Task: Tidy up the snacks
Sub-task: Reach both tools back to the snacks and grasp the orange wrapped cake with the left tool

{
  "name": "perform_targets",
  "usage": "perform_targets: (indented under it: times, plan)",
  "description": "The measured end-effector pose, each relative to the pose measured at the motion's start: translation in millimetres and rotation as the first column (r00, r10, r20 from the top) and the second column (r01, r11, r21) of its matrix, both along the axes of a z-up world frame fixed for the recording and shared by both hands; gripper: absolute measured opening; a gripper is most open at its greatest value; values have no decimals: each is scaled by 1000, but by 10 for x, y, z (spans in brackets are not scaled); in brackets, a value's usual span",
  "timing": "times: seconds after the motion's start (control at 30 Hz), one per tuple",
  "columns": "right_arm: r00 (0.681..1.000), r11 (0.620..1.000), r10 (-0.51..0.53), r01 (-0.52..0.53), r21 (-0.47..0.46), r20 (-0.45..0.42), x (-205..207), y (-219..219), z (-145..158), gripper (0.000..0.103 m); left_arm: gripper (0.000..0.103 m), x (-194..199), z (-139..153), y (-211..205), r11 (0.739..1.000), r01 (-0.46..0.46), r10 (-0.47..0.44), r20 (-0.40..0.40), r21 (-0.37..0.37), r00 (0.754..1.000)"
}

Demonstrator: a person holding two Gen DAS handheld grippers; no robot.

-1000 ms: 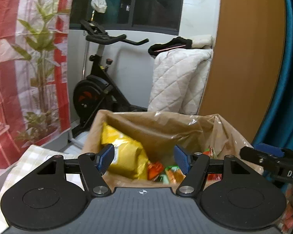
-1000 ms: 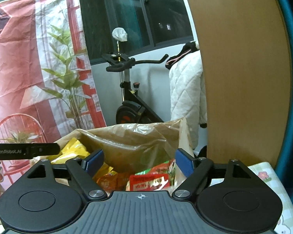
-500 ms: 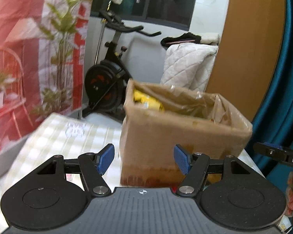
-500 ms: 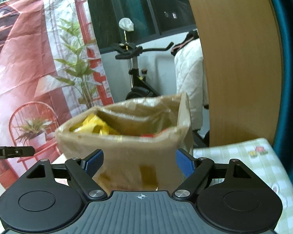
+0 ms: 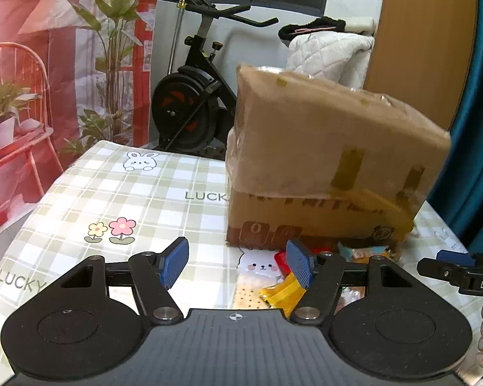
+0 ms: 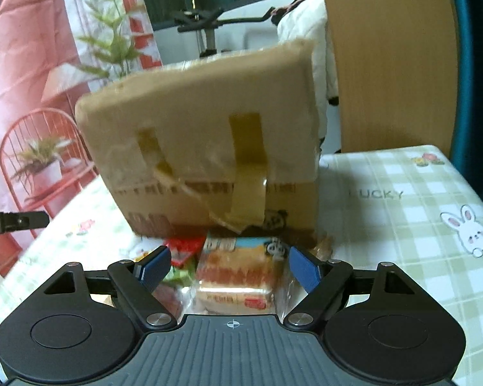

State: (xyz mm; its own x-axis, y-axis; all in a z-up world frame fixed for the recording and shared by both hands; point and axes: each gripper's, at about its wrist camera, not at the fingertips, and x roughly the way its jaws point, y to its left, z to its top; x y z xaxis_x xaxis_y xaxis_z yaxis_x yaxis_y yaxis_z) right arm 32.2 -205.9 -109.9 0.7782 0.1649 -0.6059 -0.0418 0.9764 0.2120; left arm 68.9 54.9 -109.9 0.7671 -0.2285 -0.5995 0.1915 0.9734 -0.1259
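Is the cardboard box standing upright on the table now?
Upright: the cardboard box rests flat on the checked tablecloth. Its top is hidden, so open or shut: cannot tell.

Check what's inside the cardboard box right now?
Can't tell: both wrist views show only the outer walls of the cardboard box with yellow tape strips; its interior is hidden. Snack packets lie outside, at its base.

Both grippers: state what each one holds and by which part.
Nothing is held. The left gripper and right gripper are open, empty, above snack packets before the cardboard box.

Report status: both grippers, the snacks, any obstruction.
Left gripper open, empty. Right gripper open, over clear-wrapped cake pack, not gripping. Brown cardboard box right behind loose snack packets.
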Motion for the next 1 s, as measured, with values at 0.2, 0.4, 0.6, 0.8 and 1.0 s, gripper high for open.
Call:
perform_targets:
  times: [0.2,0.4,0.6,0.8,1.0]
  plan:
    - [1000,1000,2,-3,-30,-17,64,103,-194,73,68,76,-280,-108,992,124,-124,5,40,992]
    - [998,999,-47,48,12,-35,145,34,-319,69,67,148,-533,-377,950,292,-293,-4,112,956]
    - [998,1000,-23,23,6,-50,169,114,-392,69,65,172,-682,-609,900,399,-402,-15,177,915]
    - [998,999,-32,33,19,-56,153,78,-413,68,61,278,-815,-697,877,434,-427,-81,207,901]
    - [998,999,-34,35,18,-58,127,68,-429,68,42,250,-870,-755,855,448,-441,-85,264,893]
